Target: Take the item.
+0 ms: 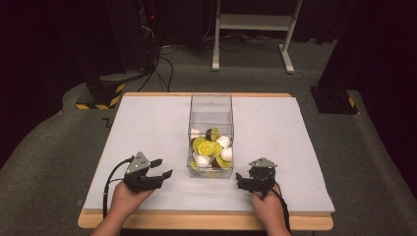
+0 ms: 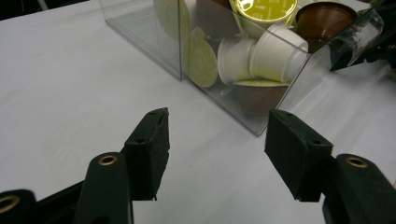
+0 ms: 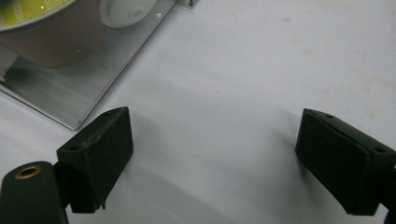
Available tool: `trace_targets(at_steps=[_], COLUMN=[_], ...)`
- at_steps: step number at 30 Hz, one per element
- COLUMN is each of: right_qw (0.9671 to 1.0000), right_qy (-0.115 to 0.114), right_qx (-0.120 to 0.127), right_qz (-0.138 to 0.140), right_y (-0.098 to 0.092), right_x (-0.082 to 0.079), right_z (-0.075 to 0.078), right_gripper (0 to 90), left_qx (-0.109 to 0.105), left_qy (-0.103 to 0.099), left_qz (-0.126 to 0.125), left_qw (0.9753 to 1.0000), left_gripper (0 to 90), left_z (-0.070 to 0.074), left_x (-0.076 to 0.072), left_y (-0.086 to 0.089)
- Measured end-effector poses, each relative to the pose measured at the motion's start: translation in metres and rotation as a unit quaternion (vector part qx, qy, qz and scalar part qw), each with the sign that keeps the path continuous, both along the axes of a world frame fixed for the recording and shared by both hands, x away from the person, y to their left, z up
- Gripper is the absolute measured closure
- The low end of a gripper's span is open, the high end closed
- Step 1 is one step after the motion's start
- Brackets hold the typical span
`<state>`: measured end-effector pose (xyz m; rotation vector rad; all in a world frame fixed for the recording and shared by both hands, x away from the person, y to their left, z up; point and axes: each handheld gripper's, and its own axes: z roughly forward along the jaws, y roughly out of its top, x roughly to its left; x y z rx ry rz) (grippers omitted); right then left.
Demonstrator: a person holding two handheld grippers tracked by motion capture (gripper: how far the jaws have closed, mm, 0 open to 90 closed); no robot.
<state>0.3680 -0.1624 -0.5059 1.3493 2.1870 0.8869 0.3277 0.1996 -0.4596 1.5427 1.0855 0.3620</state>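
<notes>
On the white foam-covered tabletop (image 1: 147, 128), a clear rectangular plastic box (image 1: 211, 115) stands at centre, long axis running away from the person. Its near half holds a heap of small coffee capsules (image 1: 211, 150): white ones, brown ones, several with yellow-green foil lids. Far half of box looks bare.

The left black two-jaw gripper (image 1: 161, 167) sits just left of the box's near corner, held by the person's left hand (image 1: 125, 196), jaws pointing right toward the box. Jaws spread wide, nothing between them. In the left gripper view the gripper (image 2: 217, 140) frames bare table, the box's near corner (image 2: 254, 126) just beyond the gap; white capsules (image 2: 261, 53) and a yellow-lidded capsule (image 2: 266, 9) press against the clear wall, a brown capsule (image 2: 324, 18) at upper right.

The right black two-jaw gripper (image 1: 244, 181) rests just right of the box's near-right corner, held by the right hand (image 1: 268, 209), tips close to the box but apart from it. Jaws wide apart, gripping nothing. In the right gripper view the gripper (image 3: 212, 149) spans empty white surface; the box's corner (image 3: 74, 100) is at upper left, with a brown capsule under a yellow lid (image 3: 56, 37) and a white capsule (image 3: 126, 11) behind the wall.

Cables trail from both grippers toward the table's near edge.
</notes>
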Motion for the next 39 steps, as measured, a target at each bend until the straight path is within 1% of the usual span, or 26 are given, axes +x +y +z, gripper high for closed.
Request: trace_targets(at_steps=[4, 5, 8, 9, 11, 14, 15, 16, 18, 19, 21, 25, 32, 35, 37, 39], right_qw=[1.0, 1.0, 1.0, 1.0, 1.0, 1.0, 1.0, 1.0, 1.0, 1.0, 1.0, 1.0, 1.0, 1.0, 1.0, 1.0], right_qy=[0.0, 0.0, 0.0, 0.0, 0.0, 0.0, 0.0, 0.0, 0.0, 0.0, 0.0, -0.001, 0.0, 0.0, -0.001, 0.0], right_qx=[0.0, 0.0, 0.0, 0.0, 0.0, 0.0, 0.0, 0.0, 0.0, 0.0, 0.0, 0.0, 0.0, 0.0, 0.0, 0.0], right_qz=[0.0, 0.0, 0.0, 0.0, 0.0, 0.0, 0.0, 0.0, 0.0, 0.0, 0.0, 0.0, 0.0, 0.0, 0.001, 0.0], right_y=[0.0, 0.0, 0.0, 0.0, 0.0, 0.0, 0.0, 0.0, 0.0, 0.0, 0.0, 0.0, 0.0, 0.0, 0.0, 0.0], right_x=[0.0, 0.0, 0.0, 0.0, 0.0, 0.0, 0.0, 0.0, 0.0, 0.0, 0.0, 0.0, 0.0, 0.0, 0.0, 0.0], right_z=[0.0, 0.0, 0.0, 0.0, 0.0, 0.0, 0.0, 0.0, 0.0, 0.0, 0.0, 0.0, 0.0, 0.0, 0.0, 0.0], right_gripper=[11.1, 11.1, 11.1, 11.2, 11.2, 11.2, 11.2, 11.2, 11.2, 11.2, 11.2, 11.3, 11.3, 11.3, 11.4, 11.4], left_qx=[-0.006, -0.001, -0.002, -0.005, -0.018, -0.031, -0.031, -0.037, -0.037, -0.042, -0.043, -0.053, -0.052, -0.056, -0.049, -0.054], left_qy=[-0.003, -0.005, -0.005, -0.006, -0.002, -0.004, -0.005, -0.005, -0.007, -0.007, -0.01, -0.012, -0.016, -0.017, -0.02, -0.021], left_qz=[-0.002, -0.006, -0.008, -0.012, -0.017, -0.017, -0.018, -0.017, -0.02, -0.022, -0.023, -0.027, -0.036, -0.036, -0.039, -0.038], left_qw=[1.0, 1.0, 1.0, 0.9999, 0.9997, 0.9994, 0.9993, 0.9992, 0.9991, 0.9989, 0.9988, 0.9982, 0.9979, 0.9976, 0.9978, 0.9976], left_gripper=[40.4, 40.4, 40.4, 40.4, 40.4, 40.7, 40.7, 40.7, 41.1, 41.2, 41.2, 41.2, 41.2, 41.2, 41.2, 41.2], left_z=[0.004, 0.004, 0.006, 0.008, 0.013, 0.018, 0.02, 0.023, 0.024, 0.028, 0.03, 0.036, 0.043, 0.046, 0.048, 0.049], left_x=[0.0, 0.0, 0.0, 0.0, 0.002, 0.004, 0.004, 0.005, 0.005, 0.006, 0.006, 0.008, 0.012, 0.014, 0.016, 0.016], left_y=[-0.006, -0.007, -0.01, -0.011, -0.012, -0.012, -0.011, -0.012, -0.012, -0.014, -0.016, -0.021, -0.029, -0.032, -0.033, -0.035])
